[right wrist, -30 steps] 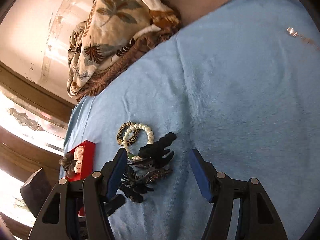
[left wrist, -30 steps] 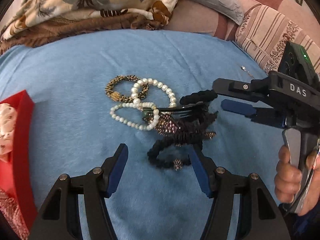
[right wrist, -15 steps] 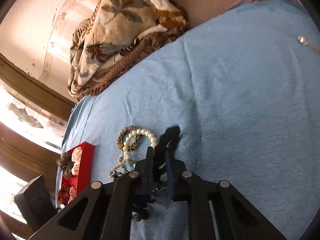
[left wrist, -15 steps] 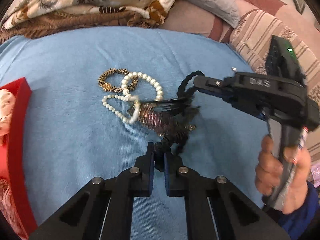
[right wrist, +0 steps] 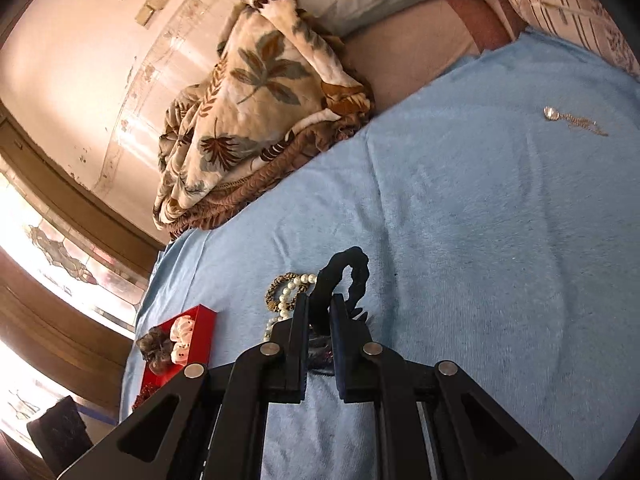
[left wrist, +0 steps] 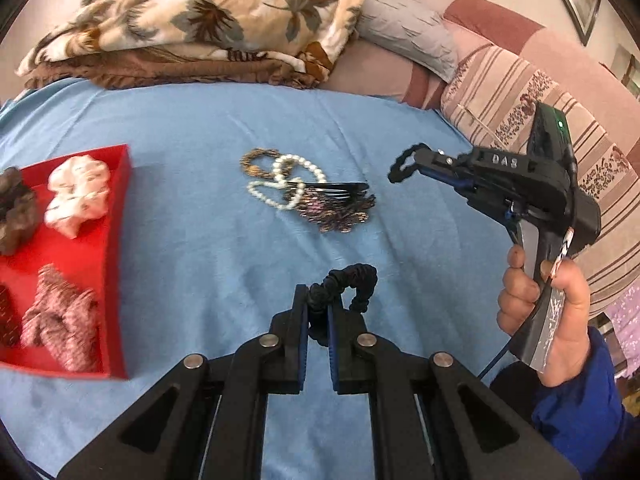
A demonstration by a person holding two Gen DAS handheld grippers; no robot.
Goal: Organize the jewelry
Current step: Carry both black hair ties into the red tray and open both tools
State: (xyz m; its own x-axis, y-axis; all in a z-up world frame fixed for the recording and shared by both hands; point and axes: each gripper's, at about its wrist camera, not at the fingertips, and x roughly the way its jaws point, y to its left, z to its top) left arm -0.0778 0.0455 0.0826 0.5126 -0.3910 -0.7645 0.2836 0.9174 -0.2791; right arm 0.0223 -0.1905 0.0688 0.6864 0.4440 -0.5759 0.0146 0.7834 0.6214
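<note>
A: Item one, left hand-held gripper (left wrist: pixel 318 312)?
B: Its jaws are pinching together on a black hair tie (left wrist: pixel 352 280), which is looping up clear of the blue bedspread (left wrist: pixel 192 208).

A: Item two, right hand-held gripper (left wrist: pixel 412 166)?
B: A hand (left wrist: pixel 548 312) is gripping its handle. It is clamping a second black hair band (right wrist: pixel 344 276), the loop sticking out past the fingertips and hanging above the bedspread.

A: Remaining stock on the bed?
B: A pearl bracelet (left wrist: pixel 288 184), a brown beaded bracelet (left wrist: pixel 256 160) and a dark comb clip (left wrist: pixel 336 204) are lying in one touching heap. A silver chain (right wrist: pixel 576 120) is lying well apart.

A: Container?
B: A red tray (left wrist: pixel 116 248) is sitting at the left, holding a white scrunchie (left wrist: pixel 78 192) and a pink one (left wrist: pixel 60 320).
</note>
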